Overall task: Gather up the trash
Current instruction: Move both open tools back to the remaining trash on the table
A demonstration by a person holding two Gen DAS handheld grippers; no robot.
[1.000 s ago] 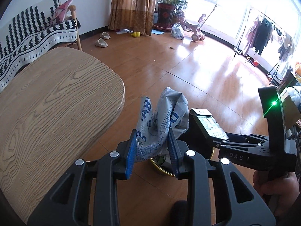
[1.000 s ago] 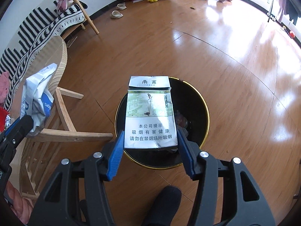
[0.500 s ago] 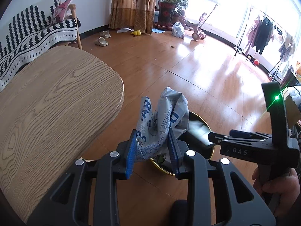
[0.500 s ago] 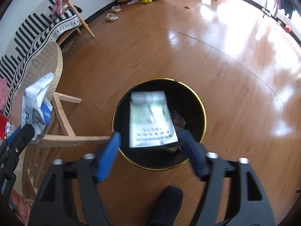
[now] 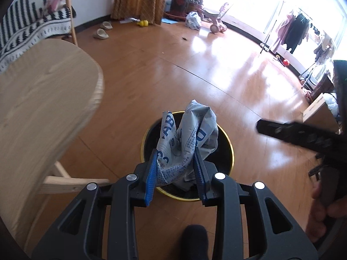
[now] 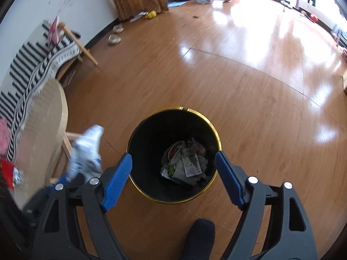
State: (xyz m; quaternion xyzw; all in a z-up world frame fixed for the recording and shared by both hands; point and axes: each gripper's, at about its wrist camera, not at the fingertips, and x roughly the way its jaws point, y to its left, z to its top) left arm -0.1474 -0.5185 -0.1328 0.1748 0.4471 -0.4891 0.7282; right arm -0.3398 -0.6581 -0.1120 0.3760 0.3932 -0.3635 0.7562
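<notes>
My left gripper (image 5: 176,173) is shut on a crumpled grey-and-blue wrapper (image 5: 186,136) and holds it above the black bin with a gold rim (image 5: 229,149). In the right wrist view my right gripper (image 6: 173,169) is open and empty above the same bin (image 6: 151,134). A cigarette pack (image 6: 190,164) lies inside the bin on other trash. The wrapper also shows blurred at the left of the right wrist view (image 6: 86,151). The right gripper's body shows at the right of the left wrist view (image 5: 303,136).
A round wooden table (image 5: 39,99) stands left of the bin, with red trash (image 6: 8,171) at its edge. A striped sofa (image 6: 32,65) lines the wall. Slippers (image 5: 102,32), a plastic bag (image 5: 193,19) and a child's scooter (image 5: 214,23) lie far off. A foot (image 6: 199,236) is below the grippers.
My right gripper opened and the cigarette pack fell into the bin. My left gripper moved right with the wrapper, from beside the table to over the bin.
</notes>
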